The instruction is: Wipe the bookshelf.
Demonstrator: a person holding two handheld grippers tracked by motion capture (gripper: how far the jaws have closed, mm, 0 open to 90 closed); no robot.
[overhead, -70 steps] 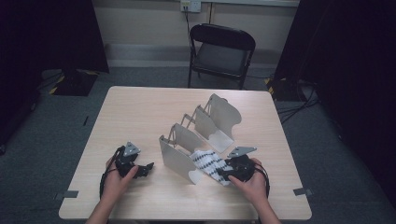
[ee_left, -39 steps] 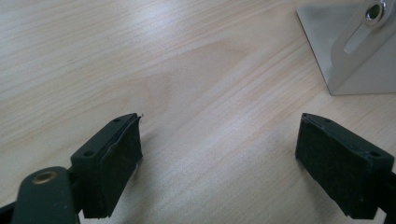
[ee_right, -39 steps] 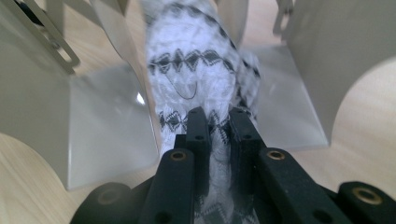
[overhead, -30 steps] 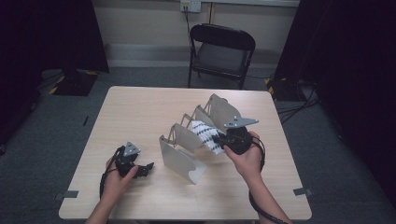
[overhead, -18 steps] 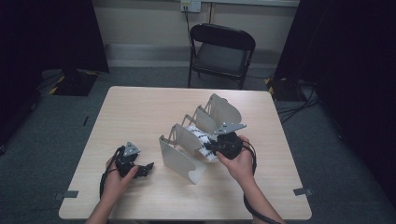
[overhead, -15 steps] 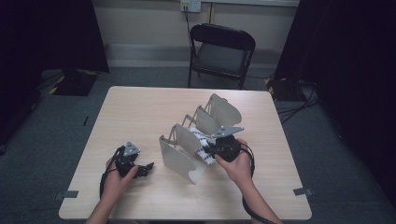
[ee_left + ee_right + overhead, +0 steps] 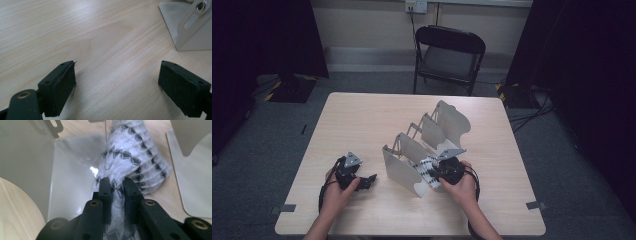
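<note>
— Biggest first: pale wooden table, straight grain, rounded corners, wide bare stretch across the far left half.

— Next down: grey metal rack, a row of thin upright plates with curved tops, running diagonally from the table's middle toward the near edge. Smooth, slightly glossy; slotted link arms between plates.

— And the cloth?

— Soft white knit with black diamond pattern, ribbed, bunched. Lying in the nearest slot of the rack, partly on the base plate, partly spilling onto the wood beside the next plate.

— Right gripper?

— Clamped on the cloth, fabric squeezed between the black pads; jaws just easing apart a little, cloth between them yet. Tight quarters: a plate wall close on one side, another plate's edge near on the other.

— Left gripper?

— Spread wide, nothing between the pads, hovering low over bare wood. Rack's end plate well off at the corner; plenty of room around.
</note>
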